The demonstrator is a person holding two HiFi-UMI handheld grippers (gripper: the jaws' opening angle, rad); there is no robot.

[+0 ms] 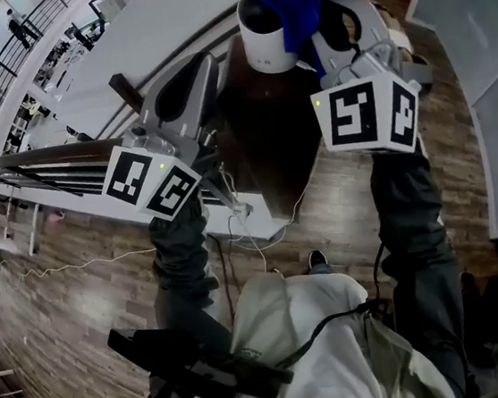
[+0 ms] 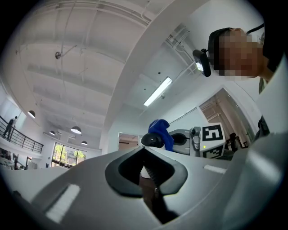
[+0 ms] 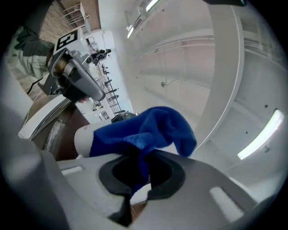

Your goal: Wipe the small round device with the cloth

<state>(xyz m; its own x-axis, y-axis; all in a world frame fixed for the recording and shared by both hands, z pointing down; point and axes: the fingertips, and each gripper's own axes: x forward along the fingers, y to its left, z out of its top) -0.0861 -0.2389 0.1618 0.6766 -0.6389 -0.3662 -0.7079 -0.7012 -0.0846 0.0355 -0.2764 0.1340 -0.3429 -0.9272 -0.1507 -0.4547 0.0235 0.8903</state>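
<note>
Fingers point(image 3: 175, 179) of right gripper point(image 3: 139, 182) pinch cloth point(image 3: 148, 130) over round device point(image 3: 83, 137) — left gripper point(image 2: 150, 173) beside.

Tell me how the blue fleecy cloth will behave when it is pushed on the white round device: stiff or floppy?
Probably floppy: the blue fleecy cloth droops in folds over the right gripper, whose jaws pinch it. Likely light, since that one pinch carries all of it. Pressed on the white round device, it should wrap the curve rather than skid.
</note>
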